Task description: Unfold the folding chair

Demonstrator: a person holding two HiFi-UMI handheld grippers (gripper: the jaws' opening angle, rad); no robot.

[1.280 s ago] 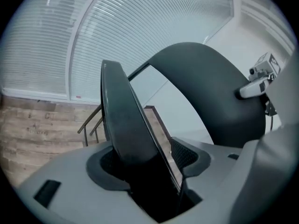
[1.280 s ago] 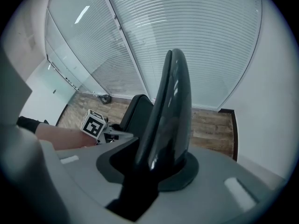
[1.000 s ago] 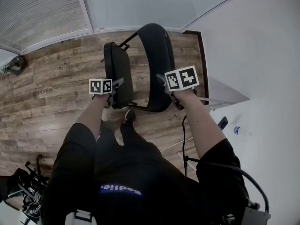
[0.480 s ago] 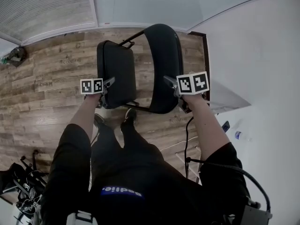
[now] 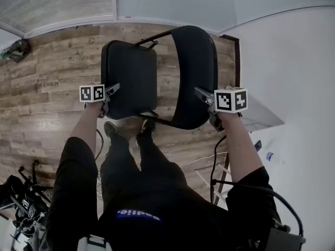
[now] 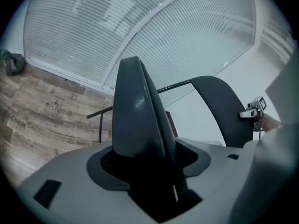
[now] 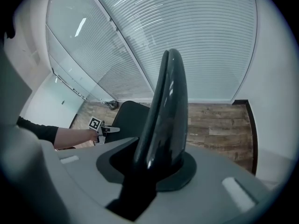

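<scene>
Plank floor [image 5: 52, 77], bounded ahead by slatted blinds [image 5: 52, 4] and at right by a white wall [image 5: 293, 77]; open boards lie left of the folding chair [image 5: 193, 88]. The chair stands before the person's shoes [image 5: 111, 130], its seat [image 5: 131, 72] and backrest [image 5: 196, 46] apart. Left hand-held gripper [image 5: 111, 91] pinches the seat edge; right hand-held gripper [image 5: 203, 94] pinches the backrest edge. Only the gripper views show each panel filling the jaws. Cables [image 5: 209, 163] and a bottle [image 5: 270, 156] lie near the wall.

Wood flr [image 5: 52, 88], white wall [image 5: 293, 61], blinds [image 5: 52, 4]
</scene>
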